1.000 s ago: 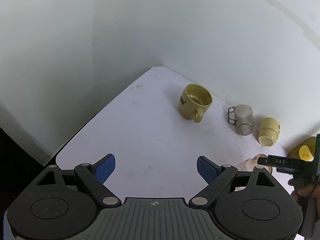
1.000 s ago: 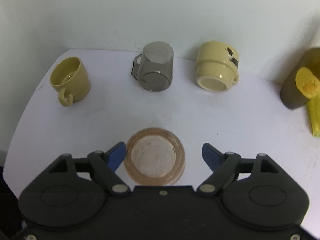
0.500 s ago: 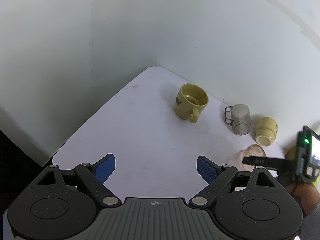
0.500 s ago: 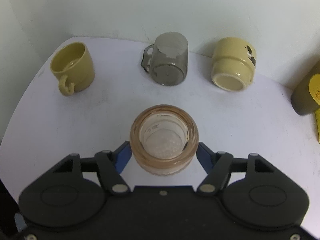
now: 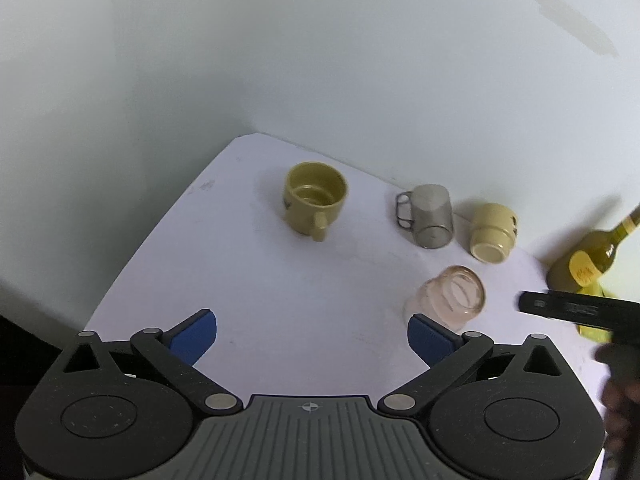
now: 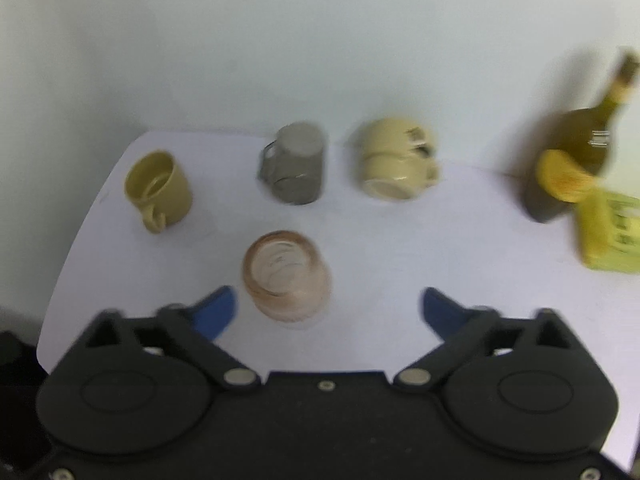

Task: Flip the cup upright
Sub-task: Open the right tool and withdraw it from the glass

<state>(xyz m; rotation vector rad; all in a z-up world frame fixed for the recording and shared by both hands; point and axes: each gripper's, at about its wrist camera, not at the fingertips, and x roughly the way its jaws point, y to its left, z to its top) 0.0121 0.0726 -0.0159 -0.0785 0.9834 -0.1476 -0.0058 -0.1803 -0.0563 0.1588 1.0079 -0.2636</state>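
Note:
A pinkish clear glass cup (image 6: 286, 276) stands mouth-up on the white table (image 6: 400, 248), just ahead of my right gripper (image 6: 328, 308), which is open and empty behind it. The cup also shows in the left wrist view (image 5: 450, 296), right of my left gripper (image 5: 312, 334), which is open and empty above the table's near left part. A grey clear mug (image 6: 298, 168) and a cream mug (image 6: 396, 164) stand upside down at the back. An olive mug (image 6: 160, 188) stands upright at the left.
A dark green bottle (image 6: 576, 148) and a yellow box (image 6: 610, 236) stand at the right. White walls close the back and the left. The table's left edge (image 6: 72, 248) drops off beside the olive mug.
My right gripper held the pink cup half a second ago; it has opened, let the cup stand, and drawn back. The left gripper has turned slightly rightward.

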